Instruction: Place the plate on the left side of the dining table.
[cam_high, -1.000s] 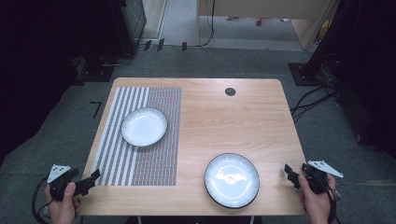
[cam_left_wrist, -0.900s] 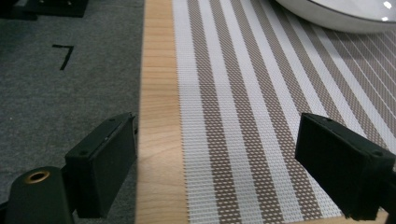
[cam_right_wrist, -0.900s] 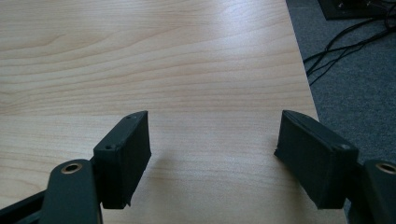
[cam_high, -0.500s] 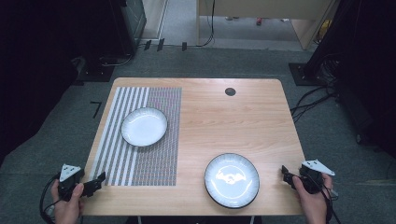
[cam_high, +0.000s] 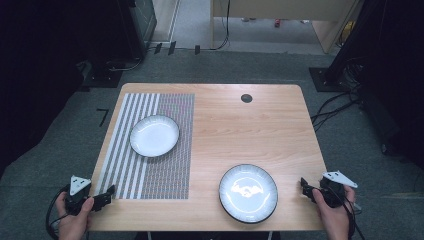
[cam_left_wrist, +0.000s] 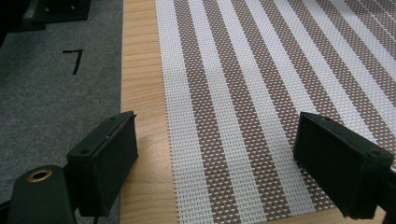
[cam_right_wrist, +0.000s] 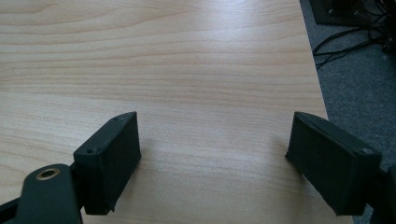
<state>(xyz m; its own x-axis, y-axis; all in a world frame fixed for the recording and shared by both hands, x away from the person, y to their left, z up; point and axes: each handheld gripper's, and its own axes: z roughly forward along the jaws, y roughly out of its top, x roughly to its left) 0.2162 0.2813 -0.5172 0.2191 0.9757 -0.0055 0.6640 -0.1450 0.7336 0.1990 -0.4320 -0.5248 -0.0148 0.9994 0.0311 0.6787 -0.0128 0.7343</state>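
A white plate (cam_high: 154, 135) rests on the striped placemat (cam_high: 150, 145) at the table's left. A second white plate with a dark rim (cam_high: 248, 192) lies on bare wood near the front right. My left gripper (cam_high: 106, 193) is held at the front left corner, over the placemat's near left corner (cam_left_wrist: 224, 186), jaws wide apart with nothing between them. My right gripper (cam_high: 304, 186) is at the front right edge, just right of the dark-rimmed plate, open over bare wood (cam_right_wrist: 210, 140) with nothing held.
The wooden table (cam_high: 240, 125) has a round black cable hole (cam_high: 246, 98) near its far edge. Grey carpet surrounds it, with cables (cam_high: 335, 105) on the floor at the right and dark equipment stands at both sides. A black mark (cam_left_wrist: 74, 59) shows on the carpet left of the table.
Both hands have moved inward toward the table: the left gripper now reaches over the placemat's corner, and the right gripper has closed in on the table's right edge.
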